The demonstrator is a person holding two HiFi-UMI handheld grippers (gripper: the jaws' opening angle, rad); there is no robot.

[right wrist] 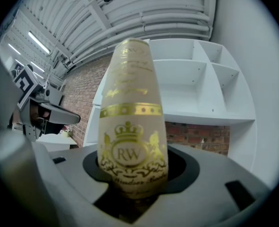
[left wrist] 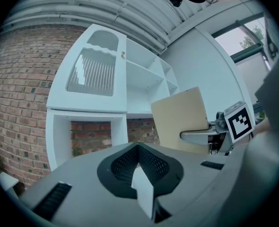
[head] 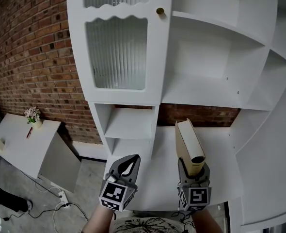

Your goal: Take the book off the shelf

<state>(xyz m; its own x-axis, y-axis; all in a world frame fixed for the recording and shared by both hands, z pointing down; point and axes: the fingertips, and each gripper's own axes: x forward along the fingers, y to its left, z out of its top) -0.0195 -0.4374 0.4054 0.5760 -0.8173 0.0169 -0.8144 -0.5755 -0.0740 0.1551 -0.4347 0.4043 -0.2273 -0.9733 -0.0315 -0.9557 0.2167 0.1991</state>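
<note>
A cream book [head: 188, 147] with a gold-printed spine [right wrist: 132, 126] stands upright in my right gripper [head: 194, 171], which is shut on its lower end. It hangs just above the white desk top [head: 220, 147], clear of the open shelves [head: 206, 86]. From the left gripper view the book's plain cover [left wrist: 179, 119] shows with one finger [left wrist: 198, 135] of the right gripper across it. My left gripper [head: 127, 165] is level with the right one, a little to its left, jaws together and nothing in them [left wrist: 140, 174].
The white shelf unit has a ribbed-glass door [head: 116, 52] with a brass knob [head: 160, 11] at left and small cubbies [head: 131, 123] below it. A brick wall is behind. A low white table [head: 22, 142] with a flower pot [head: 33, 115] stands far left; cables [head: 60, 198] lie on the floor.
</note>
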